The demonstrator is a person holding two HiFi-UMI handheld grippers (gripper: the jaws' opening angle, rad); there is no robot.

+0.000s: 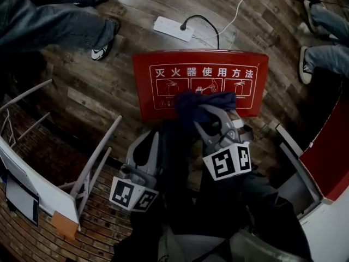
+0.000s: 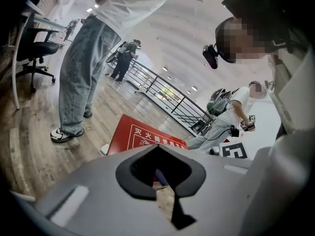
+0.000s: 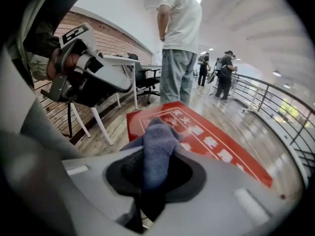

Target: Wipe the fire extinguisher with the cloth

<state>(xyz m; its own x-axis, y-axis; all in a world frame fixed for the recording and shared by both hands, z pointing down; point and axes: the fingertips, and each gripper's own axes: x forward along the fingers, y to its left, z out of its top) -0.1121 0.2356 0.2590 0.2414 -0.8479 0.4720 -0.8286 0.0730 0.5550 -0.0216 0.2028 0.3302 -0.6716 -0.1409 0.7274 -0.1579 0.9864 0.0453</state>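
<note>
Blue cloth [image 3: 158, 140] sitting pinched in right gripper [image 3: 155, 167], jaws partly apart, pressing on bunched fold; loose end poking forward, likely serving as wiping pad; red fire extinguisher box [image 1: 163, 64] lying flat on wooden floor [image 1: 82, 91], printed face up; cloth hanging over its near edge, contact unclear; left gripper [image 2: 160, 173] hovering alongside, jaws together, carrying nothing, likely parked out of wiping path.
</note>
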